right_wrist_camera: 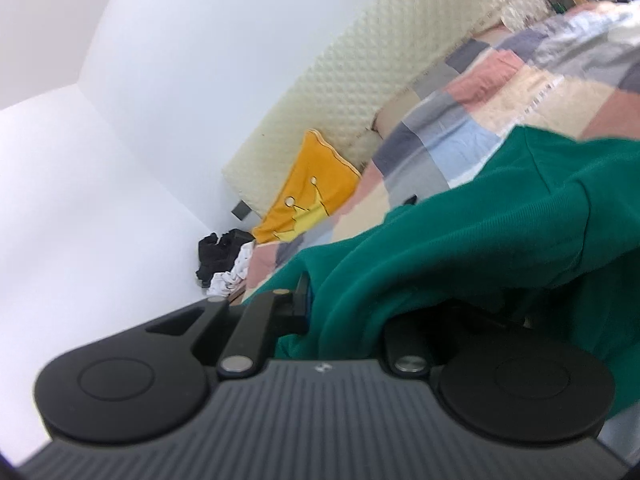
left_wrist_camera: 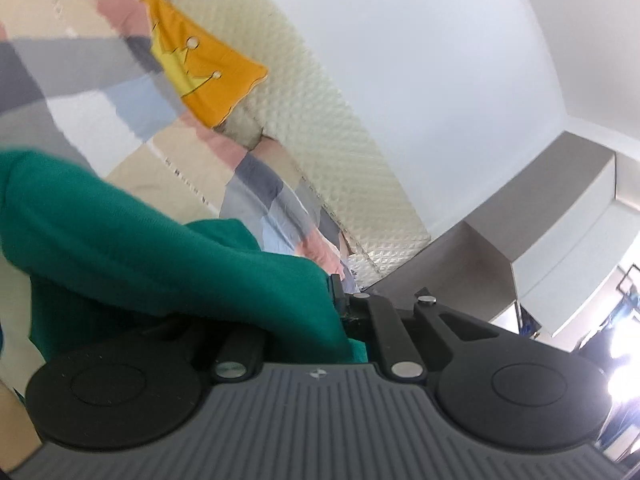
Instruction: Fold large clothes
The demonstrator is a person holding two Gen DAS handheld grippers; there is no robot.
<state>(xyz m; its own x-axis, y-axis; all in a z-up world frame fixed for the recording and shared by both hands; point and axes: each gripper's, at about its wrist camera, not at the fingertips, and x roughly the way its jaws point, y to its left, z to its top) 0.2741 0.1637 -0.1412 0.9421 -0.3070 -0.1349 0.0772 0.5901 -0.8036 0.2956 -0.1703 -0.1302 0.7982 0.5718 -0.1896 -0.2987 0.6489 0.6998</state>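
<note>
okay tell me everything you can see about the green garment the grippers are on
The green garment is a solid teal-green knit, soft and thick-looking, with a seam visible in the right wrist view. It is bunched and draped, not flat, hanging over both grippers above the patchwork bedspread. The left gripper and right gripper each have their jaws shut on a fold of it. No print or buttons show; its full shape is out of view.

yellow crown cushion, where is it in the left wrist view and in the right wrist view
Left wrist view: yellow crown cushion sits upper left, against the cream quilted headboard.
Right wrist view: it lies just left of centre, at the headboard's lower end.
Shared landmark: the patchwork bedspread under the cushion.
</note>
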